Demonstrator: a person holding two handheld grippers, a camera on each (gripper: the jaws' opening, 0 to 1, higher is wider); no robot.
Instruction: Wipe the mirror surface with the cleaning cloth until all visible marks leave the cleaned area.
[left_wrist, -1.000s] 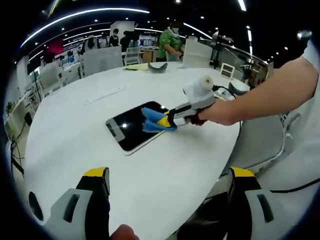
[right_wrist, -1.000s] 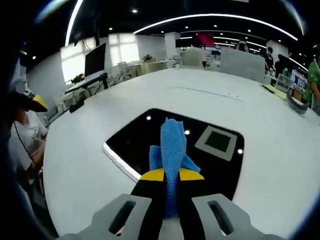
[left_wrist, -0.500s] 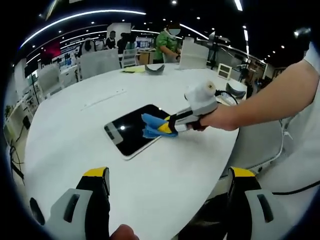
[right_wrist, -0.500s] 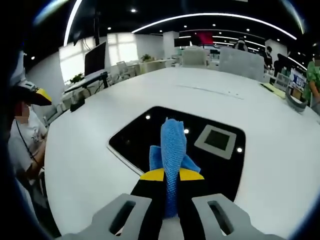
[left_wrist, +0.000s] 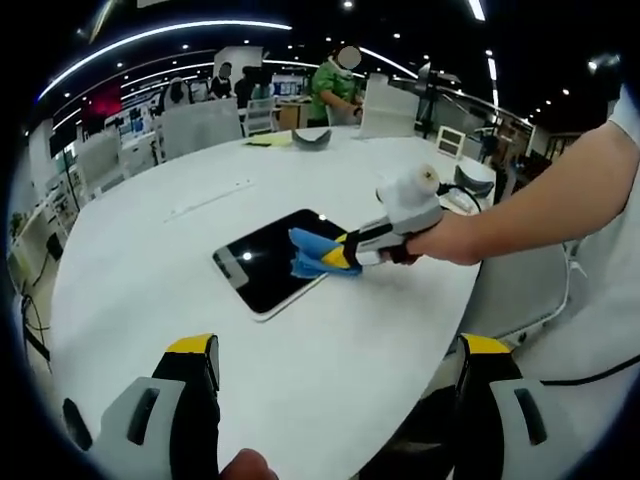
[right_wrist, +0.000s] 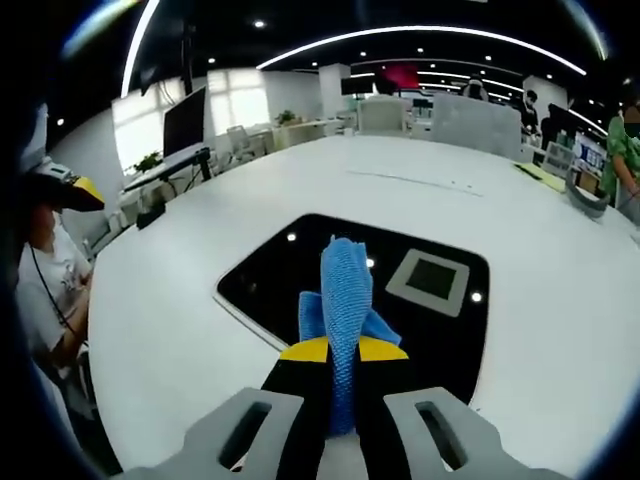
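Note:
A dark rectangular mirror (left_wrist: 265, 262) (right_wrist: 300, 275) lies flat on the white round table (left_wrist: 150, 280). My right gripper (right_wrist: 343, 352) (left_wrist: 340, 255) is shut on a blue cleaning cloth (right_wrist: 345, 300) (left_wrist: 312, 252), and the cloth rests on the mirror's near edge. The mirror reflects ceiling lights and a pale square panel (right_wrist: 430, 280). In the left gripper view a person's hand (left_wrist: 450, 240) holds that gripper from the right. My left gripper (left_wrist: 335, 375) stands open well short of the mirror, above the table's front part, with nothing between its yellow-tipped fingers (left_wrist: 195, 350).
The table edge (left_wrist: 450, 310) curves close on the right, with a grey chair (left_wrist: 520, 285) beyond it. A dark curved item (left_wrist: 315, 137) and papers lie at the table's far side. People stand among desks behind. A monitor (right_wrist: 190, 120) stands to the left in the right gripper view.
The right gripper with the cloth has shifted slightly along the mirror's edge. The left gripper has stayed where it was, open.

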